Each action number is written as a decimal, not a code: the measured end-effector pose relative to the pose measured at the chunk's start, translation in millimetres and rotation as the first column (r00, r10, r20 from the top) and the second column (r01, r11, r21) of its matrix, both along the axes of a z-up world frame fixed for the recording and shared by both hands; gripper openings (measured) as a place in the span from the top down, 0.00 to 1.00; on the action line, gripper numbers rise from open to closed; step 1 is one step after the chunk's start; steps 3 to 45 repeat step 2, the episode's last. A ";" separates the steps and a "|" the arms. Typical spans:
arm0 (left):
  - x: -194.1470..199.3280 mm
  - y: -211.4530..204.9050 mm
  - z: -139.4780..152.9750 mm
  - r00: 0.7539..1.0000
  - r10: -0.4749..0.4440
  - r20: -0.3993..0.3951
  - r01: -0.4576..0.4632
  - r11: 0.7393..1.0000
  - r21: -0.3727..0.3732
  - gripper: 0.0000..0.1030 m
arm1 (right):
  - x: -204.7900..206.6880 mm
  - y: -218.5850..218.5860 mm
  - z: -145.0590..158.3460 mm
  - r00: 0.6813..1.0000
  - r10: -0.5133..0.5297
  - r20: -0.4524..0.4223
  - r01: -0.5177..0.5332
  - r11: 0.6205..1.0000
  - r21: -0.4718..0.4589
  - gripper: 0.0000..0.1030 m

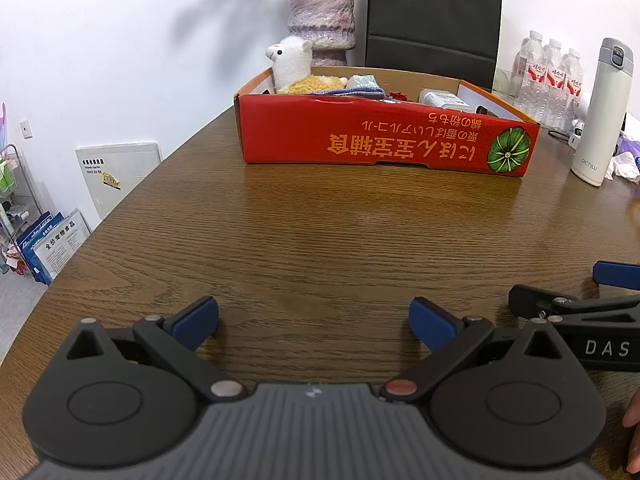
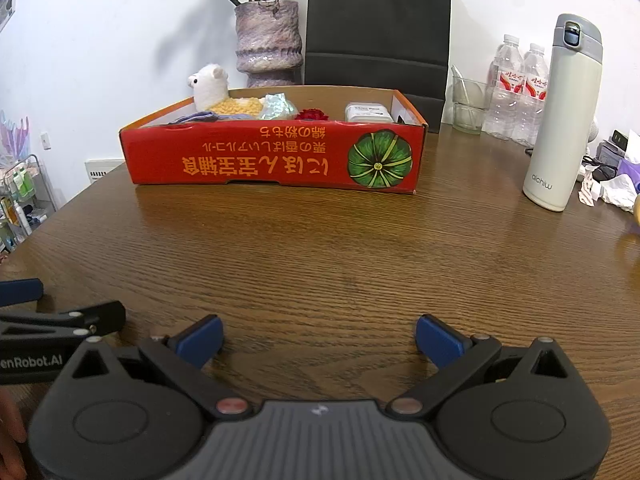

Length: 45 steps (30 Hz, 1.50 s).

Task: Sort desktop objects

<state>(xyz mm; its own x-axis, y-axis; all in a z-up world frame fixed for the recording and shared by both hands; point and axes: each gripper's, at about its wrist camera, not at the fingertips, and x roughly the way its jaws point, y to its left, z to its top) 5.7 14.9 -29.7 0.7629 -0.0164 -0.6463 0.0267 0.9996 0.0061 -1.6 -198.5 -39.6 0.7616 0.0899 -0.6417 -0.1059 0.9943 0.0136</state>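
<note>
Sorting looks close to wrapped up, going by the layout. Shallow red cardboard box with orange upside-down lettering and a green pumpkin print standing on the far half of the round wood-grain table, already loaded. Inside at its left end: a white and yellow plush alpaca, upright, head poking over the rim. Just beside it, a pale mint crinkly packet, then a small dark red flower-like piece, then a white rectangular case toward the right end. Something purple and flat along the front edge, hard to name.

Nothing loose on the open stretch of table between box and grippers, so nothing obvious left to pick up there. Probably the closing pause, though anything off-frame cannot be ruled out.

Left gripper low over the near table edge, blue-padded fingers spread wide, nothing between them. Right gripper just beside it, same posture: blue pads well apart, empty. Both well back from the box.

Off to the right, not in the box: tall cream thermos flask with a grey lid, clear water bottles with red labels, crumpled white tissue. Whether these count as items to sort cannot be told. Behind the box, a mottled purple ceramic vase of dried flowers and a black chair back.
</note>
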 end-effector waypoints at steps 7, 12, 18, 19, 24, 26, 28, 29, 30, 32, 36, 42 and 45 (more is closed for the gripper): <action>0.0 0.1 0.1 1.000 0.000 0.000 0.000 1.000 0.000 0.00 | -0.2 -0.1 0.0 1.000 0.000 0.000 0.000 1.000 0.000 0.00; 0.0 0.1 0.1 1.000 0.000 0.000 0.000 1.000 0.000 0.00 | -0.2 -0.1 0.0 1.000 0.000 0.000 0.000 1.000 0.000 0.00; 0.0 0.1 0.1 1.000 0.000 0.000 0.000 1.000 0.000 0.00 | -0.2 -0.1 0.0 1.000 0.000 0.000 0.000 1.000 0.000 0.00; 0.0 0.1 0.1 1.000 0.000 0.000 0.000 1.000 0.000 0.00 | -0.2 -0.1 0.0 1.000 0.000 0.000 0.000 1.000 0.000 0.00; 0.0 0.1 0.1 1.000 0.000 0.000 0.000 1.000 0.000 0.00 | -0.2 -0.1 0.0 1.000 0.000 0.000 0.000 1.000 0.000 0.00; 0.0 0.1 0.1 1.000 0.000 0.000 0.000 1.000 0.000 0.00 | -0.2 -0.1 0.0 1.000 0.000 0.000 0.000 1.000 0.000 0.00; 0.0 0.1 0.1 1.000 0.000 0.000 0.000 1.000 0.000 0.00 | -0.2 -0.1 0.0 1.000 0.000 0.000 0.000 1.000 0.000 0.00; 0.0 0.1 0.1 1.000 0.000 0.000 0.000 1.000 0.000 0.00 | -0.2 -0.1 0.0 1.000 0.000 0.000 0.000 1.000 0.000 0.00; 0.0 0.1 0.1 1.000 0.000 0.000 0.000 1.000 0.000 0.00 | -0.2 -0.1 0.0 1.000 0.000 0.000 0.000 1.000 0.000 0.00; 0.0 0.1 0.1 1.000 0.000 0.000 0.000 1.000 0.000 0.00 | -0.2 -0.1 0.0 1.000 0.000 0.000 0.000 1.000 0.000 0.00; 0.0 0.1 0.1 1.000 0.000 0.000 0.000 1.000 0.000 0.00 | -0.2 -0.1 0.0 1.000 0.000 0.000 0.000 1.000 0.000 0.00; 0.0 0.1 0.1 1.000 0.000 0.000 0.000 1.000 0.000 0.00 | -0.2 -0.1 0.0 1.000 0.000 0.000 0.000 1.000 0.000 0.00; 0.0 0.1 0.1 1.000 0.000 0.000 0.000 1.000 0.000 0.00 | -0.2 -0.1 0.0 1.000 0.000 0.000 0.000 1.000 0.000 0.00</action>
